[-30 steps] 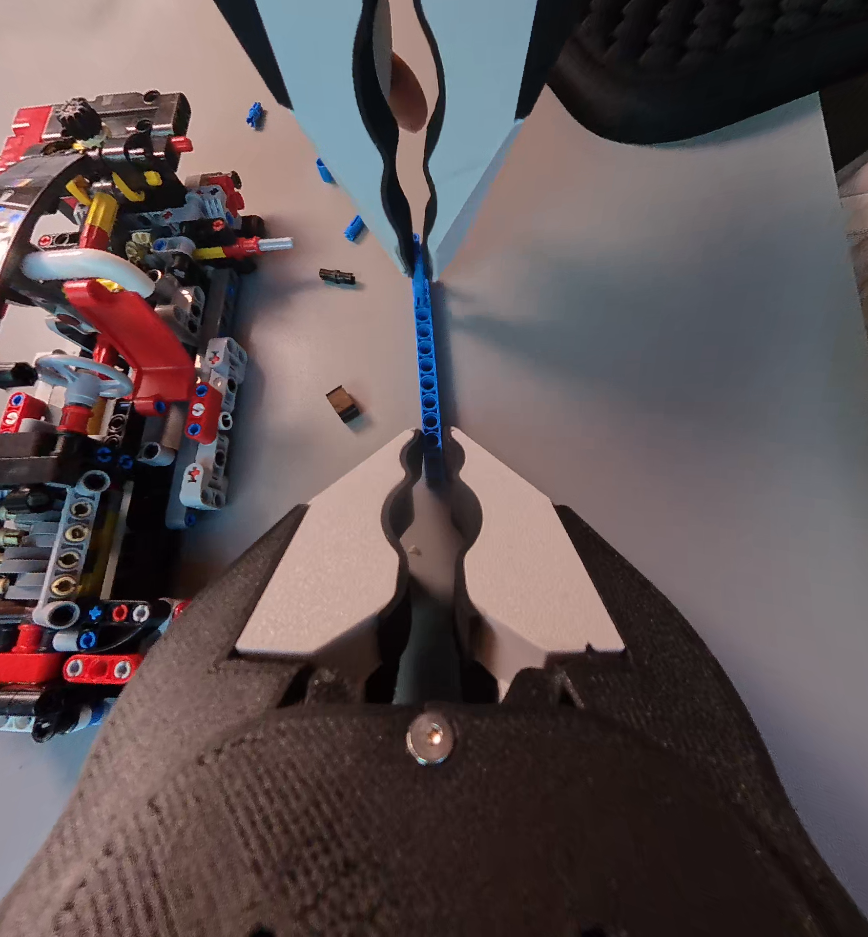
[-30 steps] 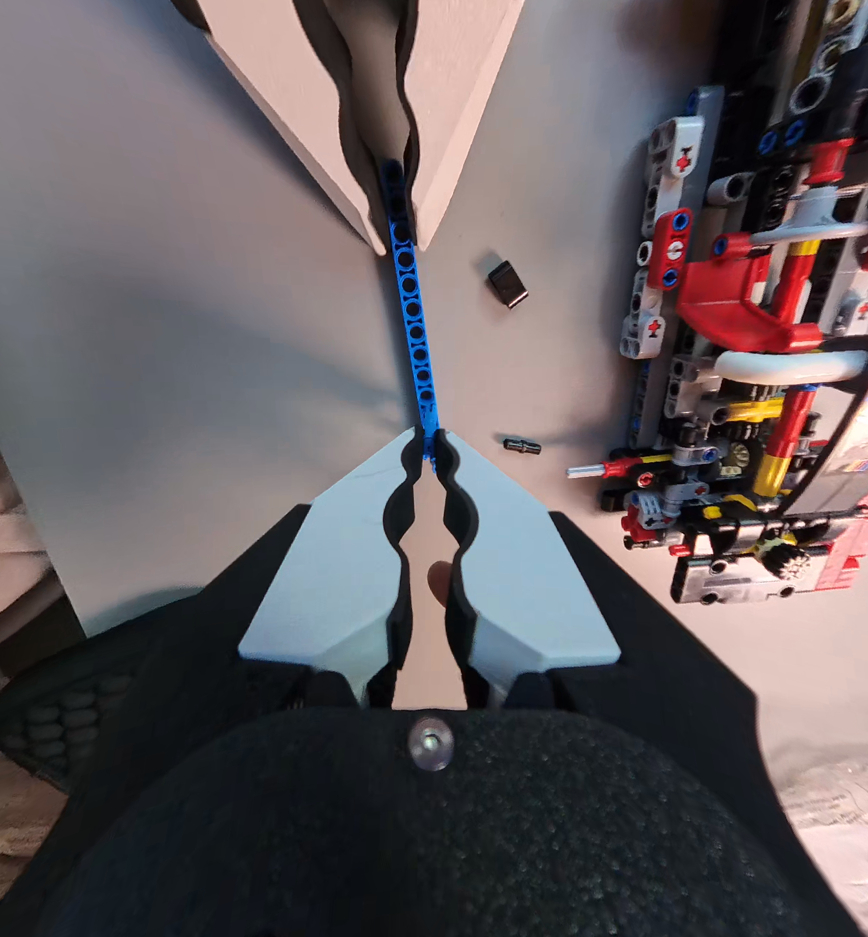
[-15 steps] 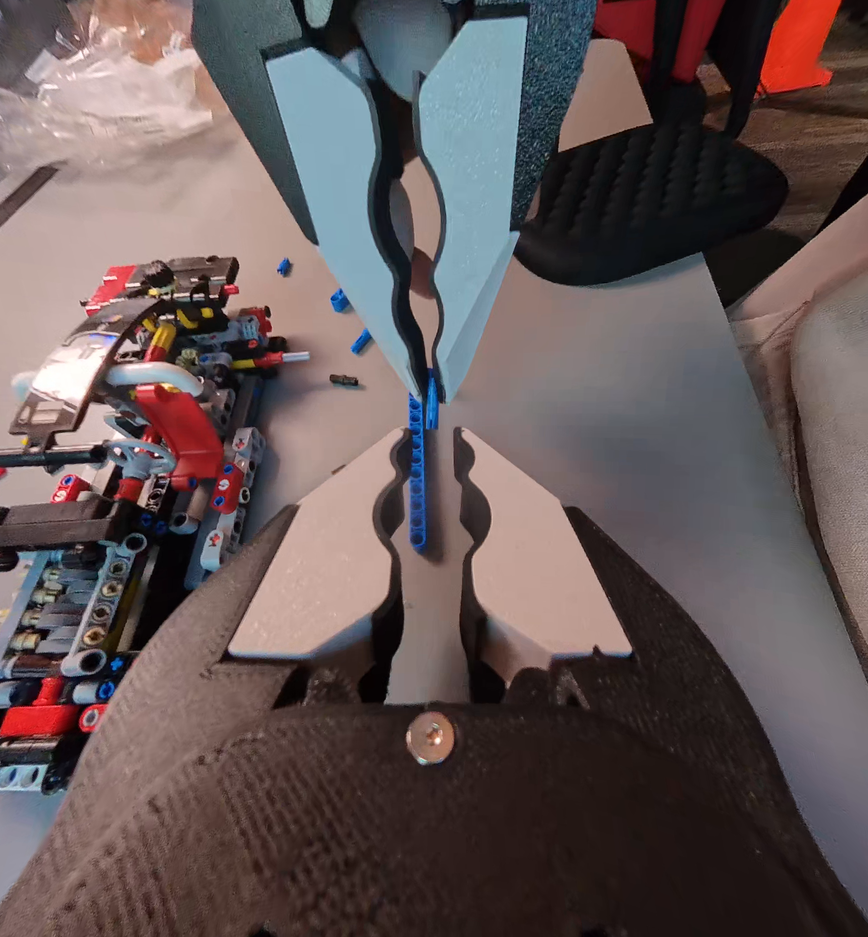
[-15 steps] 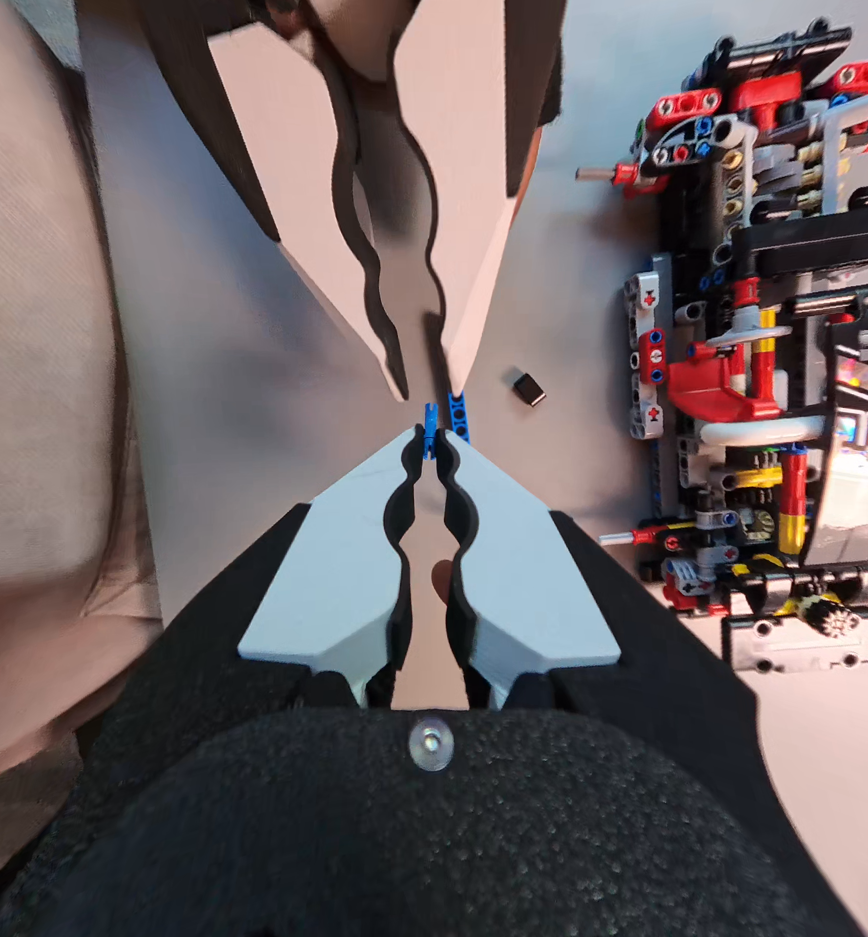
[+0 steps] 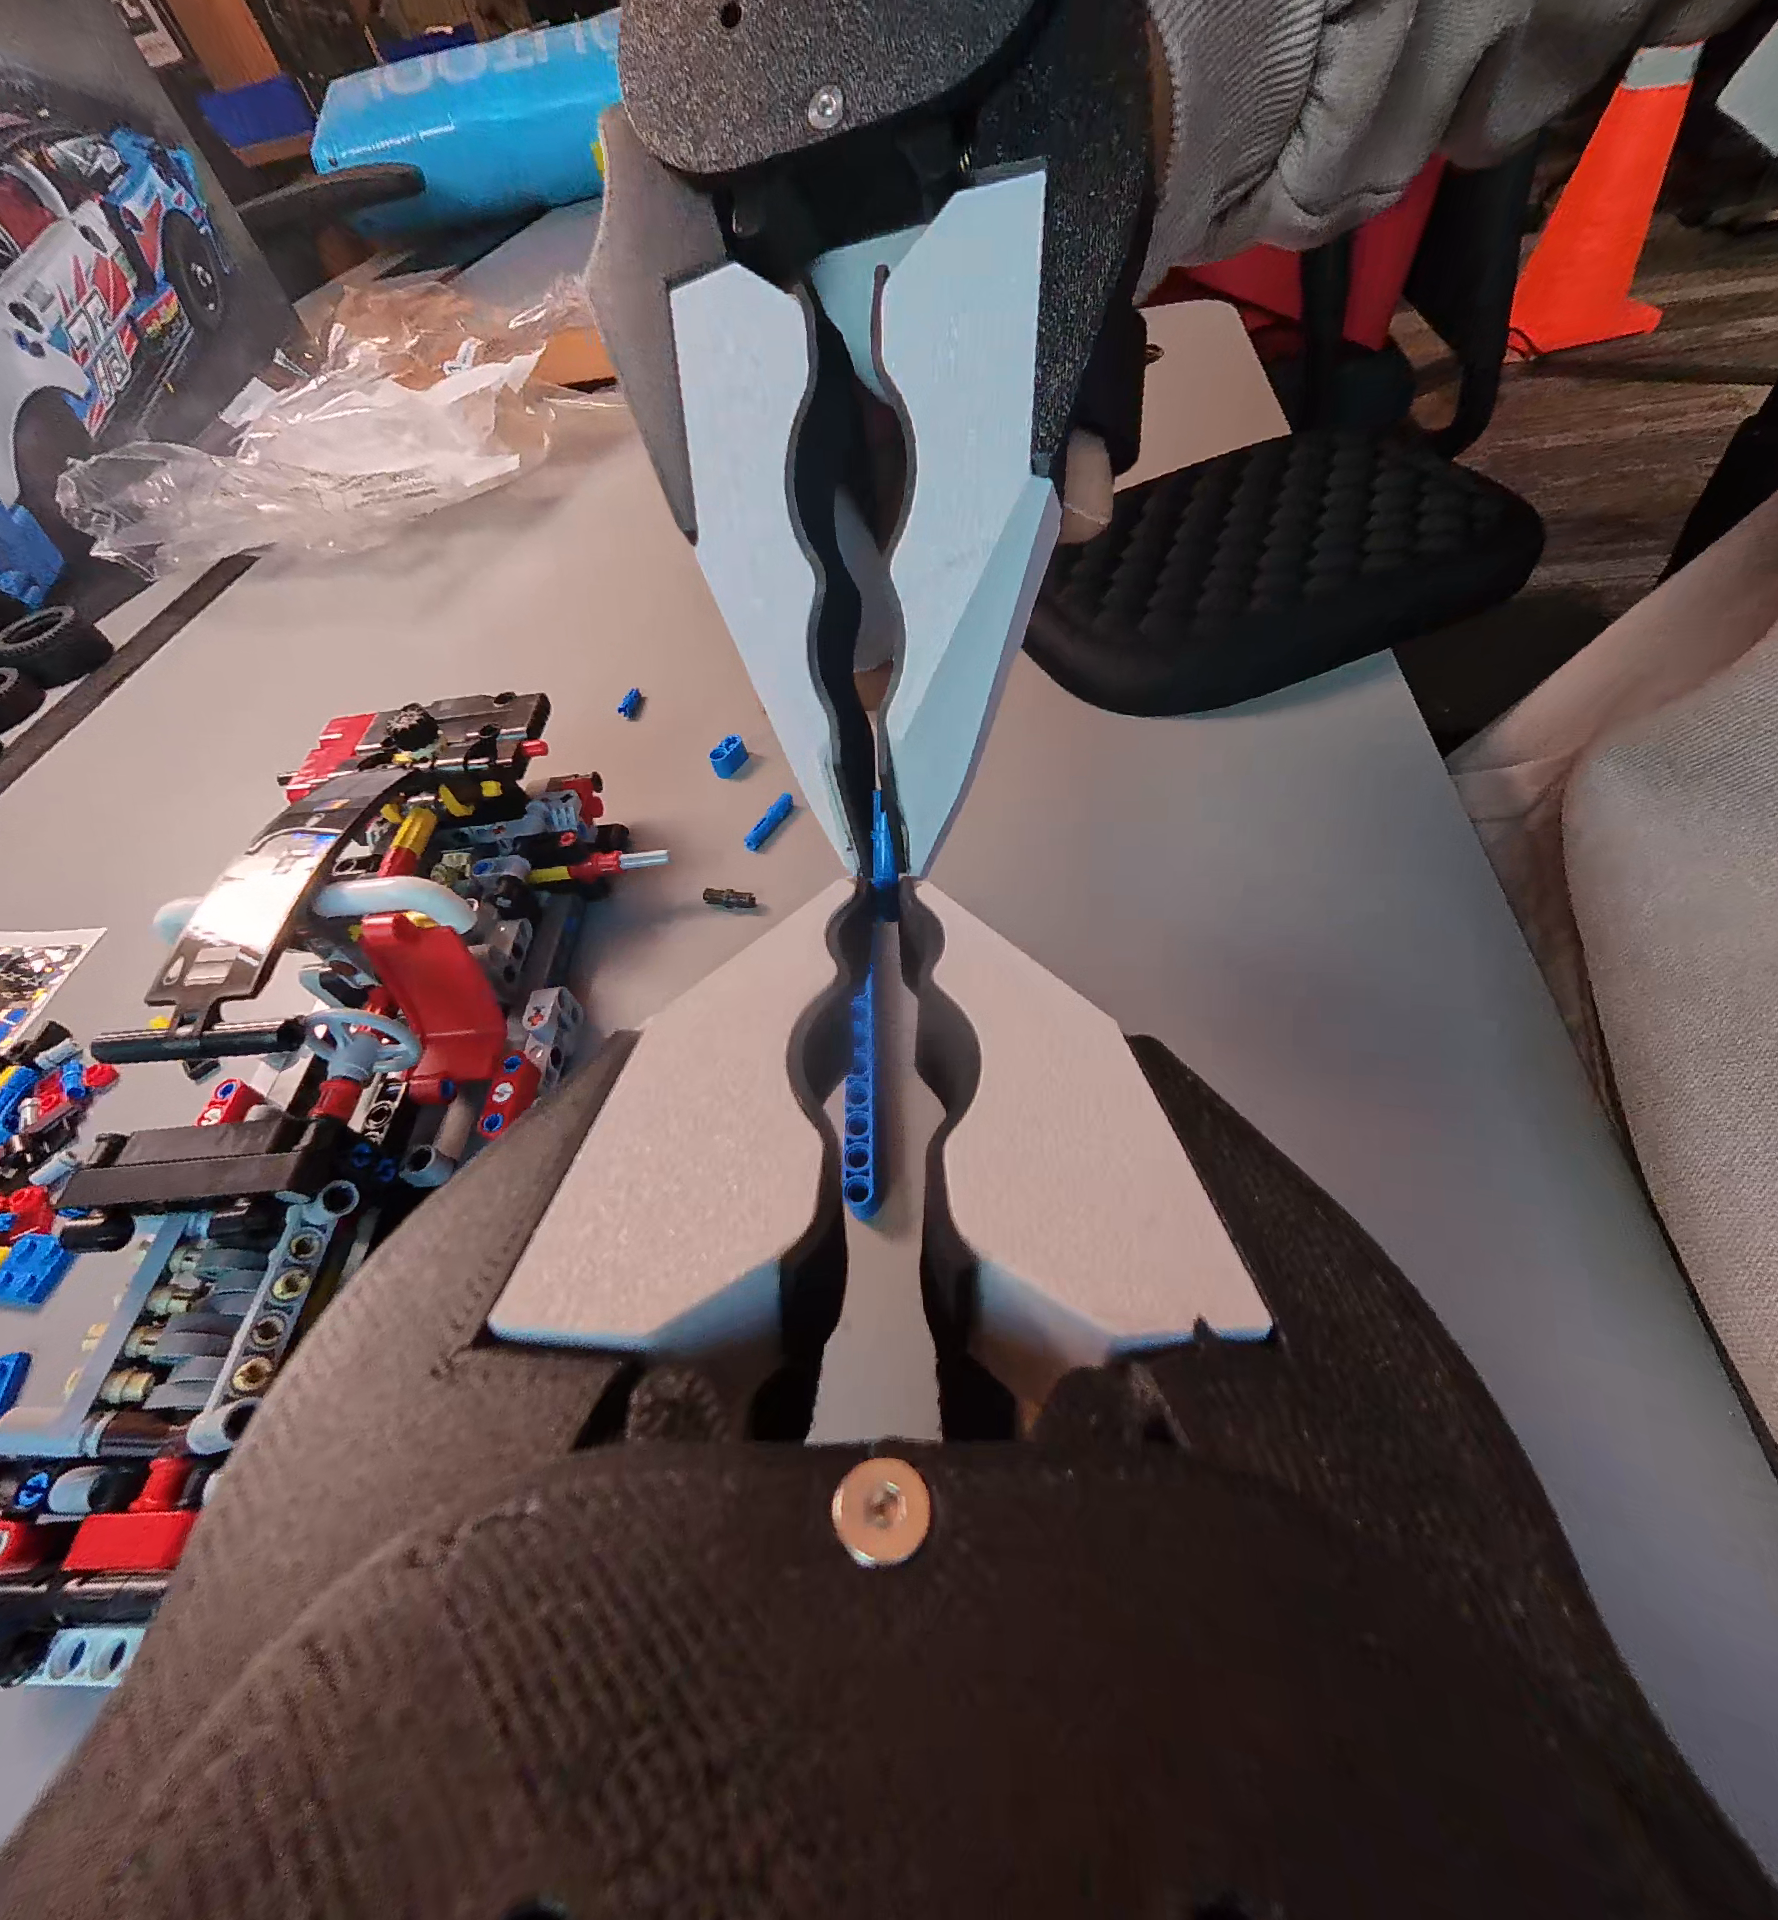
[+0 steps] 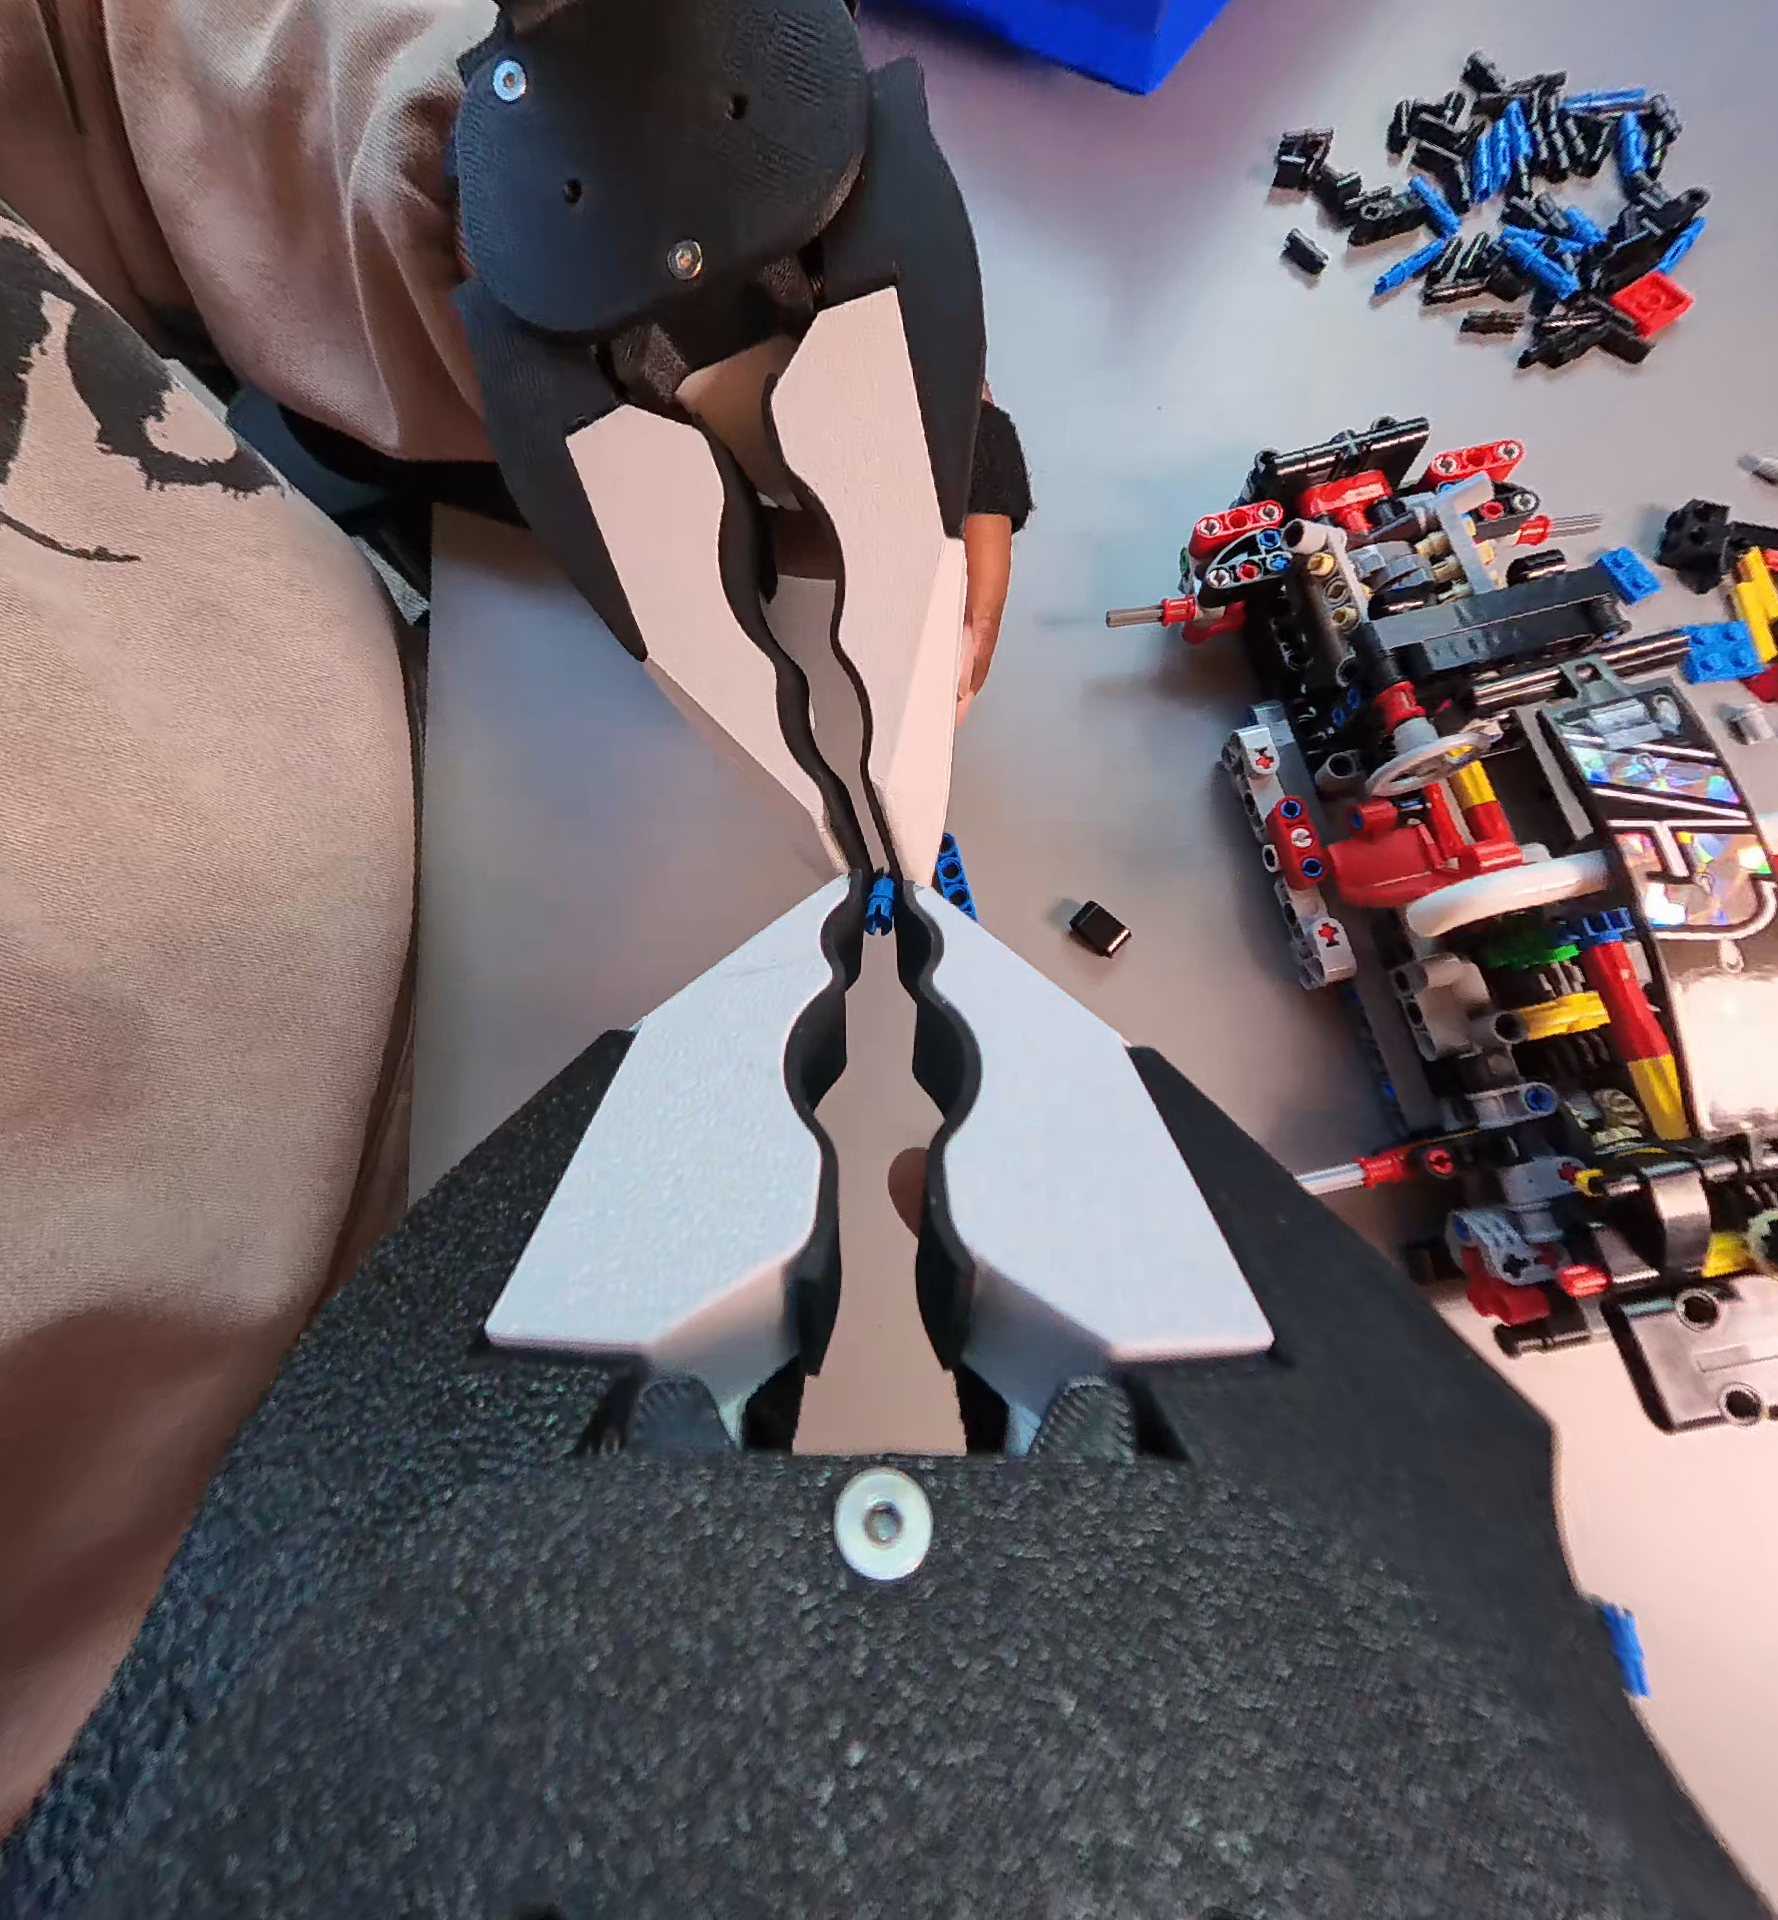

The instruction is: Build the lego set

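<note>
While both grippers meet tip to tip above the grey table [image 5: 1228, 935], small blue parts sit between their fingers.
Right gripper [image 6: 877, 902] pinches a blue pin [image 6: 876, 910]; left gripper [image 5: 883, 906] clamps the far end of a blue holed beam [image 5: 864, 1101] running back between its fingers. Left of them in the left wrist view lies the half-built Lego car [image 5: 345, 997], loose blue pins [image 5: 729, 756] beyond it.
</note>
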Action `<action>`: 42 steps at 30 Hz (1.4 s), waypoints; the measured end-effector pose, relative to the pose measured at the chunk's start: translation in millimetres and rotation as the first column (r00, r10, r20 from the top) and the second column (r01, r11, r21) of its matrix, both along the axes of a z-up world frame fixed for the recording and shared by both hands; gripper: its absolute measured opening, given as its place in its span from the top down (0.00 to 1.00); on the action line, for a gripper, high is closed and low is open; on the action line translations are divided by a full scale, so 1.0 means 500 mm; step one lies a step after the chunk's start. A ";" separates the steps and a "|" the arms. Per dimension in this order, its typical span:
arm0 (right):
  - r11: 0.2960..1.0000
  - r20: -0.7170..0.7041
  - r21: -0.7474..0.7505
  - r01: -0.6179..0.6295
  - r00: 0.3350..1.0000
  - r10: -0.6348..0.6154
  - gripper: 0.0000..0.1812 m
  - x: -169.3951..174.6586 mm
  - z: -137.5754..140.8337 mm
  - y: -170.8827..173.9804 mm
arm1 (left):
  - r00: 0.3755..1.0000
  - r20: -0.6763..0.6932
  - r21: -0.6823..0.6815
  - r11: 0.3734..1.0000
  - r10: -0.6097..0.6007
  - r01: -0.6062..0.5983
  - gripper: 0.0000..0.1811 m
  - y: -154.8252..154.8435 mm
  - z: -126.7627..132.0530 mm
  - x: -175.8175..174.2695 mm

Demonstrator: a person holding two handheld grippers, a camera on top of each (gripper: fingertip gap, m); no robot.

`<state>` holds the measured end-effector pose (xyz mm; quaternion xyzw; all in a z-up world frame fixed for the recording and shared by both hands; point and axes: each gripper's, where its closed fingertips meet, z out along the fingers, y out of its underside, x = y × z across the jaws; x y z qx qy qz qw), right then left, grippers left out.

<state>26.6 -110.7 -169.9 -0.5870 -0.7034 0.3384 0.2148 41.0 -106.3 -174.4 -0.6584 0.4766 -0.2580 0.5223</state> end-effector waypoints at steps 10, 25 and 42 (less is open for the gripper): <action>0.995 0.044 0.098 -0.020 0.999 0.015 0.99 0.007 -0.006 0.011 | 1.000 0.012 -0.051 0.998 0.025 -0.024 0.97 0.006 -0.007 0.000; 0.955 0.572 0.200 -0.221 0.817 0.070 0.99 0.072 -0.120 0.076 | 0.952 -0.307 -0.209 0.974 0.019 -0.086 0.97 0.016 -0.131 -0.059; 0.956 0.630 0.212 -0.202 0.776 0.025 0.99 0.078 -0.123 0.087 | 0.944 -0.328 -0.182 0.978 0.037 -0.101 0.97 0.016 -0.132 -0.052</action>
